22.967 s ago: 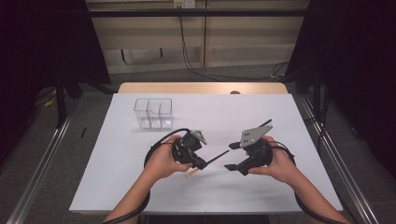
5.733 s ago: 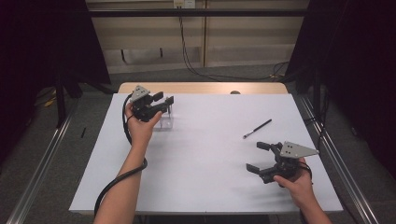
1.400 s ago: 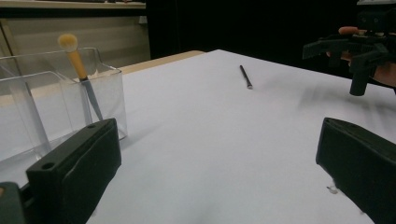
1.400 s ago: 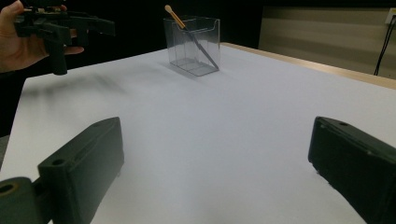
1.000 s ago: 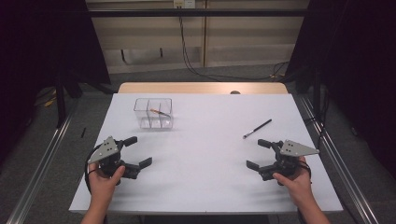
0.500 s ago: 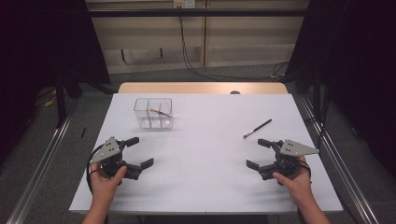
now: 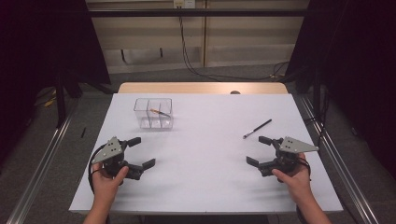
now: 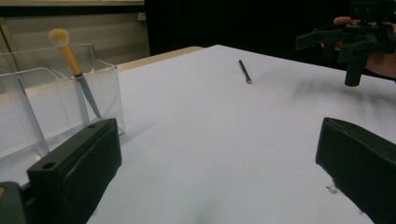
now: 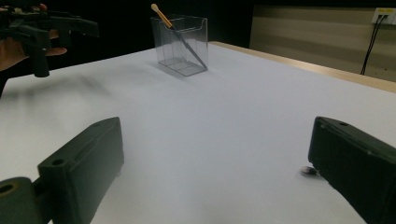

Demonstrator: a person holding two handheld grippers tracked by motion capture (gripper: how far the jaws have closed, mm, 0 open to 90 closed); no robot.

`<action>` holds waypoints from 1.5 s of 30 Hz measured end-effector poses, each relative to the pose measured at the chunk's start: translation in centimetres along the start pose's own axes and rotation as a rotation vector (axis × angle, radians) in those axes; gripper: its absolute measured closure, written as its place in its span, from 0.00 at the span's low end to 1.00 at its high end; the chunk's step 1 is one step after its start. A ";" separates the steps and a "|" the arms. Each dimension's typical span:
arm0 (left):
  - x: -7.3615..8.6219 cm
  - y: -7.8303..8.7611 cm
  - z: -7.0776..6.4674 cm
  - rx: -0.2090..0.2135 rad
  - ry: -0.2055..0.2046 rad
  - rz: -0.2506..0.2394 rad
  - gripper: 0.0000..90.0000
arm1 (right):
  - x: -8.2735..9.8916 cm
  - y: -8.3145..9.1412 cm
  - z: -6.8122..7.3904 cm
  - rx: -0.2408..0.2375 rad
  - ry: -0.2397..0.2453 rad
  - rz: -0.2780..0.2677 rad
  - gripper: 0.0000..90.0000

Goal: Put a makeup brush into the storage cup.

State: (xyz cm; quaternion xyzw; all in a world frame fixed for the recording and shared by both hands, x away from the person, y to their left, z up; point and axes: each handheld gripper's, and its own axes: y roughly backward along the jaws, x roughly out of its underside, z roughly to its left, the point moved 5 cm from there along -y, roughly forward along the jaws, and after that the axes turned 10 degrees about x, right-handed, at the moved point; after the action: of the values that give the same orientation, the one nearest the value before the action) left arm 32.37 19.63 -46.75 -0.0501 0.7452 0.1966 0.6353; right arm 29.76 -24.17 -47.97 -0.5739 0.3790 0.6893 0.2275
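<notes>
Clear organizer (image 7: 153, 113): light plastic, well ahead of your left gripper (image 7: 135, 153); a hard nudge from the fingers could slide or tip it.
Brush (image 7: 159, 112): leans in a compartment, tuft up; it could spill if the box tips.
Black pencil (image 7: 257, 129): lies flat on the table (image 7: 205, 140), just beyond your right gripper (image 7: 259, 151); thin and round, so it may roll when pinched.
Left fingers: spread, holding nothing.
Right fingers: spread, holding nothing.

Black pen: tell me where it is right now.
In the high view the black pen lies flat on the white table, right of centre, just beyond the right gripper and far from the clear organizer.
</notes>
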 end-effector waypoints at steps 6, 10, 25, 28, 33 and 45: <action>0.0 0.1 0.0 -0.002 0.007 -0.005 0.00 | -0.3 -0.3 -0.7 0.019 0.003 0.008 0.03; 0.1 0.1 0.0 0.000 0.005 0.000 0.00 | -0.2 -0.6 -1.1 0.034 0.003 0.023 0.03; 0.0 0.5 0.0 -0.007 0.004 -0.008 0.00 | -0.6 -1.9 -2.8 0.073 0.007 0.041 0.04; 0.0 0.5 0.0 -0.008 0.005 -0.009 0.00 | -0.6 -2.3 -3.1 0.079 0.009 0.044 0.04; 0.0 0.6 0.0 -0.006 0.001 -0.006 0.00 | -0.7 -2.9 -3.6 0.090 0.006 0.054 0.04; -0.1 0.5 -0.2 0.000 -0.003 -0.014 0.00 | -1.5 -3.8 -4.9 0.113 0.004 0.071 0.04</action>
State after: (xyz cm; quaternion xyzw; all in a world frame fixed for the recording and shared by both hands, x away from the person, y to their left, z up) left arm 32.08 19.99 -46.54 -0.0549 0.7439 0.1922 0.6376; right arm 36.02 -25.51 -47.83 -0.5479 0.4380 0.6733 0.2340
